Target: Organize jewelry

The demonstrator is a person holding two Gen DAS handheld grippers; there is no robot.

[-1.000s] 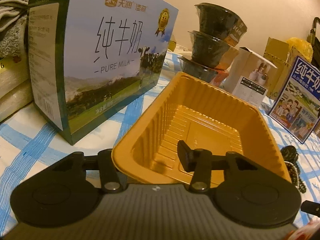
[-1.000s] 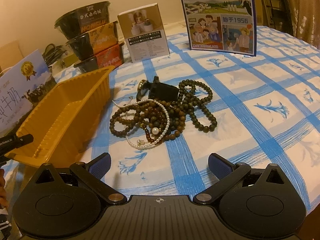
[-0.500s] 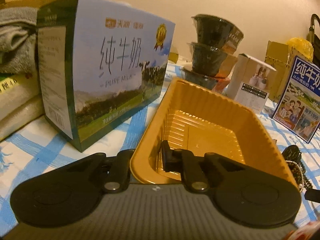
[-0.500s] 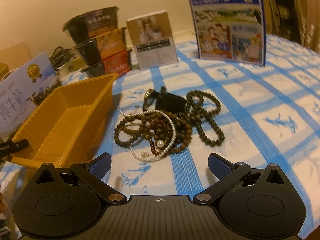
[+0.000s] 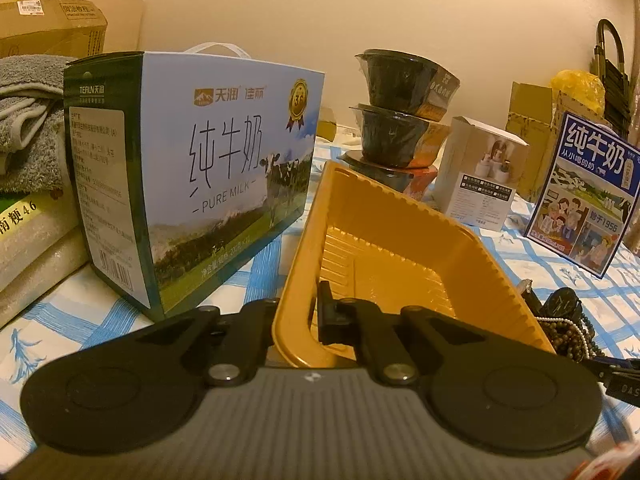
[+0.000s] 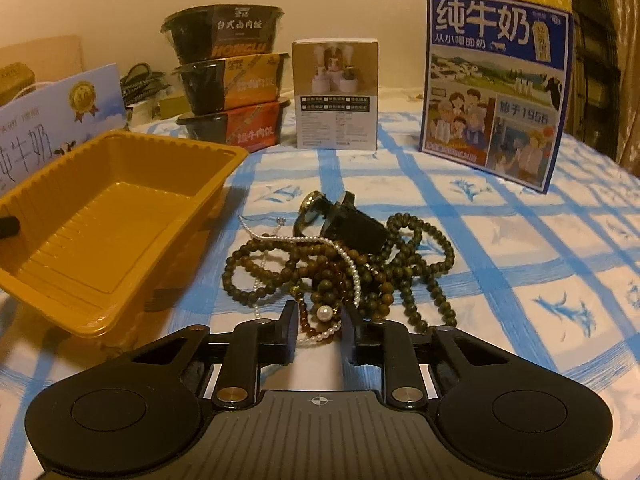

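Orange plastic tray (image 6: pixel 116 216) is tilted, its near wall pinched by the left gripper (image 5: pixel 298 320). Just beside the tray, the jewelry pile (image 6: pixel 340 264) lies tangled; the right gripper (image 6: pixel 320 330) straddles a pearl strand (image 6: pixel 326 316), jaws narrowed, not visibly clamped. Squeeze firmly and lift slowly to free snags.

Counts: 1 yellow plastic tray (image 6: pixel 108 232). 1 jewelry pile (image 6: pixel 340 264), tangled, so bead strands can't be counted; at least 1 pearl strand (image 6: pixel 352 272) and 1 black watch (image 6: pixel 352 224) in it. 3 stacked black food bowls (image 6: pixel 230 76). 2 milk cartons: 1 pale blue (image 5: pixel 200 168), 1 dark blue (image 6: pixel 496 84). 1 small white box (image 6: pixel 336 96). 1 grey towel (image 5: pixel 28 120). 2 grippers: left gripper (image 5: pixel 298 312), right gripper (image 6: pixel 320 332).
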